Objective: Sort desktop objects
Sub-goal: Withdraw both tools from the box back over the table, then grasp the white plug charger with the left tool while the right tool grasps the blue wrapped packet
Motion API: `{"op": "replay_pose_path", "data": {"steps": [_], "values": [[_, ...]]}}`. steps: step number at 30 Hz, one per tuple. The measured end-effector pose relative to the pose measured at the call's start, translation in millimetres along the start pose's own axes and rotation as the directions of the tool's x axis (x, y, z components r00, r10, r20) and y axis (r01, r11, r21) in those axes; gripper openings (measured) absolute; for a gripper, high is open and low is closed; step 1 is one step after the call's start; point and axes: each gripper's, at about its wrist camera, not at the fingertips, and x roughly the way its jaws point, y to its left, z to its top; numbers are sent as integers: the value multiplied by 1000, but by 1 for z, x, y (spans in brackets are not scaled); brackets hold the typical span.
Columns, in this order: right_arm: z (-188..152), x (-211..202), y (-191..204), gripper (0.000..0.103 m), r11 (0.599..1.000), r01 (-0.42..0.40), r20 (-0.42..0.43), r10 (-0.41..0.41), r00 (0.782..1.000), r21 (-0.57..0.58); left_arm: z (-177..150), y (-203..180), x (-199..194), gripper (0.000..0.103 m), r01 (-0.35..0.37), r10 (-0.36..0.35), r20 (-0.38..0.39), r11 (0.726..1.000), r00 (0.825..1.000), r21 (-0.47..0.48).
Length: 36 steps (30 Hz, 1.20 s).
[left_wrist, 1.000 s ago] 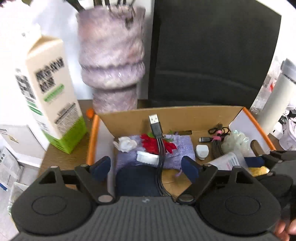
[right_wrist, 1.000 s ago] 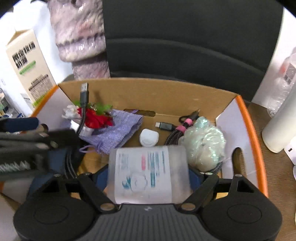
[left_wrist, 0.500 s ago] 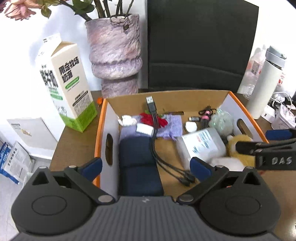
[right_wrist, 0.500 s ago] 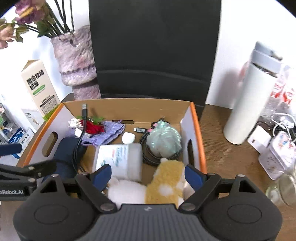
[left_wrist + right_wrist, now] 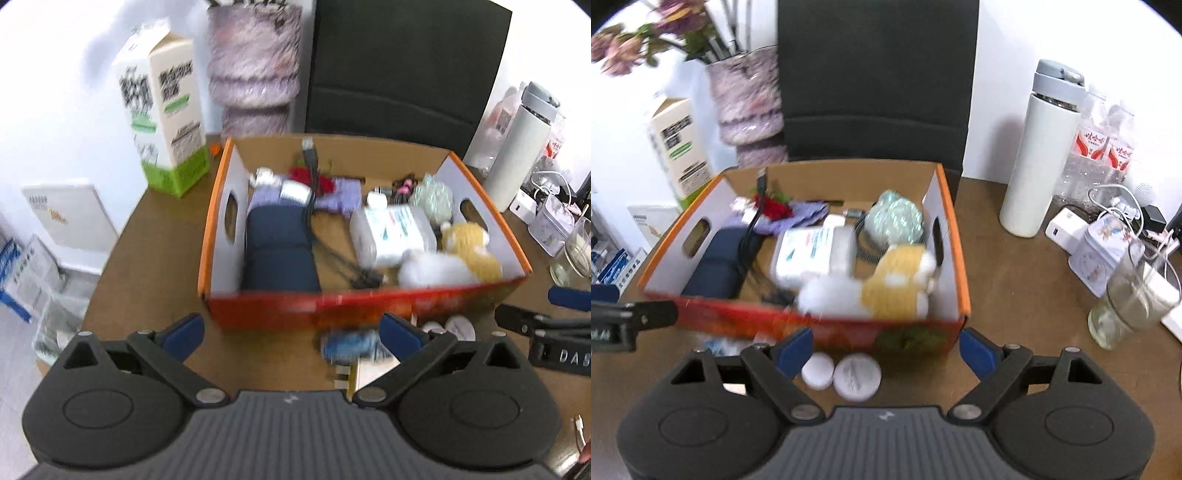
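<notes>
An orange-rimmed cardboard box (image 5: 216,221) (image 5: 955,236) sits on the brown desk and holds a navy pouch (image 5: 277,251), a black USB cable (image 5: 310,173), a white wipes pack (image 5: 391,230) (image 5: 812,254), a yellow and white plush toy (image 5: 886,288) and a purple cloth (image 5: 343,195). My left gripper (image 5: 291,330) is open and empty, in front of the box. My right gripper (image 5: 886,349) is open and empty, also in front of the box. Two white round lids (image 5: 846,374) and a blue blurred item (image 5: 351,345) lie on the desk before the box.
A milk carton (image 5: 162,122) and a purple vase (image 5: 251,70) stand behind the box at left. A black chair back (image 5: 875,74) is behind it. A white flask (image 5: 1041,158), water bottles, a charger, a tin (image 5: 1100,254) and a glass (image 5: 1130,295) crowd the right.
Both grippers have pulled back out of the box toward the desk's near side. The right gripper let go of the wipes pack, which now lies in the box.
</notes>
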Motion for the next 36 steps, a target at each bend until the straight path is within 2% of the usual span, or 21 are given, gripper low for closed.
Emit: {"op": "replay_pose_path", "data": {"steps": [2, 5, 10, 12, 13, 15, 17, 23, 26, 31, 36], "values": [[-17, -7, 1, 86, 1000, -9, 17, 8, 1000, 12, -18, 4, -5, 103, 24, -24, 16, 1000, 1000, -14], [-47, -14, 1, 88, 998, -51, 46, 49, 998, 28, -53, 4, -10, 103, -10, 10, 54, 1000, 999, 5], [-106, -26, 6, 88, 998, -26, 72, 22, 997, 58, -119, 10, -6, 103, 50, -49, 7, 998, 999, -46], [-128, -33, 9, 88, 997, -39, 92, 34, 995, 59, -143, 9, -8, 103, 31, -31, 14, 999, 999, -25], [-140, -36, 12, 88, 998, -40, 101, 35, 994, 52, -154, 6, -13, 103, 2, -2, 49, 1000, 999, 1], [-157, -39, 17, 88, 999, -16, 98, 13, 995, 32, -172, -1, -20, 103, -39, 37, 66, 999, 997, 31], [-171, -44, 20, 88, 1000, 6, 101, -8, 995, 17, -187, -7, -29, 103, -35, 30, 80, 998, 996, 54], [-209, -61, 23, 88, 1000, -19, 107, 17, 994, 16, -212, -24, -44, 103, -36, 28, 119, 997, 992, 66], [-220, -64, 25, 89, 999, 20, 118, -17, 993, -27, -217, -31, -45, 103, -44, 35, 127, 997, 991, 63], [-226, -68, 26, 89, 998, 27, 134, -19, 991, -52, -221, -33, -47, 103, -46, 39, 135, 998, 990, 53], [-220, -65, 25, 87, 999, 12, 129, -5, 992, -48, -210, -32, -43, 103, -38, 30, 123, 997, 992, 61]]}}
